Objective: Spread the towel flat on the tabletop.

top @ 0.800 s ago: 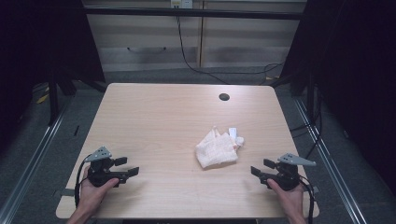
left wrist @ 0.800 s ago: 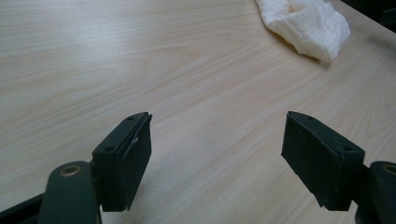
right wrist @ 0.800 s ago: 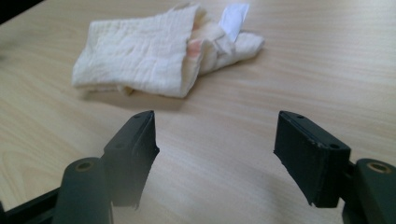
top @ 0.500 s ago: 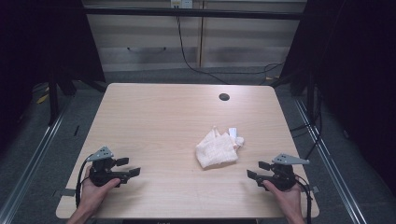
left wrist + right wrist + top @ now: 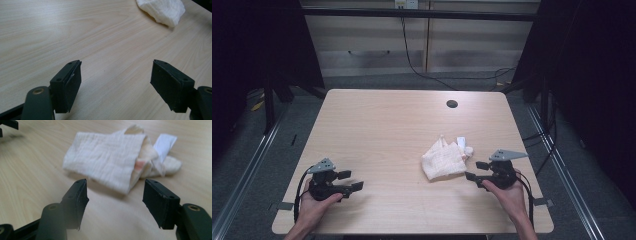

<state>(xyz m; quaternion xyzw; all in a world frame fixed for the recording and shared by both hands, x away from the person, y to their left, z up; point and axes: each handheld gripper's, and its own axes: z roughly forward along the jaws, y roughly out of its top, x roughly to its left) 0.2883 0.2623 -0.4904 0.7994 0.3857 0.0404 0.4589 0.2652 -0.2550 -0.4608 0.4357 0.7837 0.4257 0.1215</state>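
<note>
I hold a two-jaw gripper in each hand over a pale wooden tabletop (image 5: 377,130). My right gripper (image 5: 473,170) sits near the tabletop's right front corner, its jaws spread wide with nothing between them, pointing at a crumpled white cloth (image 5: 443,161) that lies just beside their tips without touching them. In the right gripper view the cloth (image 5: 110,157) lies just ahead of the open jaws, loosely folded, with a small pinkish mark near its right fold and a flat white tab (image 5: 163,143) sticking out at its far right. My left gripper (image 5: 354,180) rests near the front left of the tabletop, well apart from the cloth, jaws likewise wide open and empty. In the left gripper view the cloth (image 5: 162,10) sits far off at the upper right. A small dark round hole (image 5: 452,104) lies near the tabletop's far edge.
</note>
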